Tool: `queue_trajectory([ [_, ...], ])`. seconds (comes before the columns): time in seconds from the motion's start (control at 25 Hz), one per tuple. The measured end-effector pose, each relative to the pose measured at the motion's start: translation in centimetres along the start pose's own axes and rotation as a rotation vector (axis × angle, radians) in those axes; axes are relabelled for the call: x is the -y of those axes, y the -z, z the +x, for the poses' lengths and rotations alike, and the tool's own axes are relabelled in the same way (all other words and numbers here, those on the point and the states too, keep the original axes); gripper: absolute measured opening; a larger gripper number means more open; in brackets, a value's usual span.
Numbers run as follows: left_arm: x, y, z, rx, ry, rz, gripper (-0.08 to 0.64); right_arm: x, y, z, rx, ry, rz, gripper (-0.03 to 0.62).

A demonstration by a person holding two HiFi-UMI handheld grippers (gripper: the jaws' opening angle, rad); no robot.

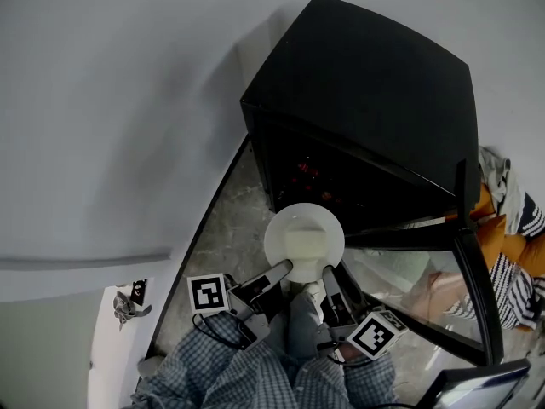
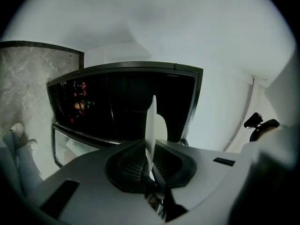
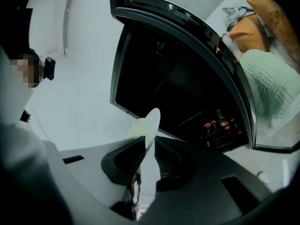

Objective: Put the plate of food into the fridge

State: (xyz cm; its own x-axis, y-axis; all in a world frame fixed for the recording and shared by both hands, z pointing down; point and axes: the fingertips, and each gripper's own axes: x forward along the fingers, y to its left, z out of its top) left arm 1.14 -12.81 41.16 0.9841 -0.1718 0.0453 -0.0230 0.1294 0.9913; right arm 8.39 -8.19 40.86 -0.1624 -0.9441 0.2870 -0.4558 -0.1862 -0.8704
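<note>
Left claw (image 1: 285, 268), right claw (image 1: 328, 273) pinch plate (image 1: 304, 237); fridge (image 1: 366, 83) interior murky.

An orange cushion (image 1: 498, 228) lay toward the floor's (image 1: 221, 228) right edge, with a striped cloth (image 1: 515, 271) touching it and a green quilted cushion (image 3: 265, 78) near. The mottled stone floor met a white wall (image 1: 102, 100). By its left edge sat something small and crumpled (image 1: 128, 303), perhaps paper.

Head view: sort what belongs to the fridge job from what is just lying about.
Job: plate, held by left gripper and right gripper; fridge; its open door.
Lying about: orange cushion; striped cloth; bottles in the fridge.
</note>
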Motion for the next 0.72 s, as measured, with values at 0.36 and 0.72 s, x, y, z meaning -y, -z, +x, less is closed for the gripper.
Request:
queue_trajectory([
  [0.36,-4.2,-1.7,2.2,0.02,-0.017,-0.006,0.041,4.4,-0.4,2.4,-0.028,0.04,-0.018,0.067],
  [0.72,-7.5,-3.3,3.8,0.022,-0.025,-0.008,0.041,7.3,-0.8,4.7,-0.008,0.046,-0.011,0.067],
])
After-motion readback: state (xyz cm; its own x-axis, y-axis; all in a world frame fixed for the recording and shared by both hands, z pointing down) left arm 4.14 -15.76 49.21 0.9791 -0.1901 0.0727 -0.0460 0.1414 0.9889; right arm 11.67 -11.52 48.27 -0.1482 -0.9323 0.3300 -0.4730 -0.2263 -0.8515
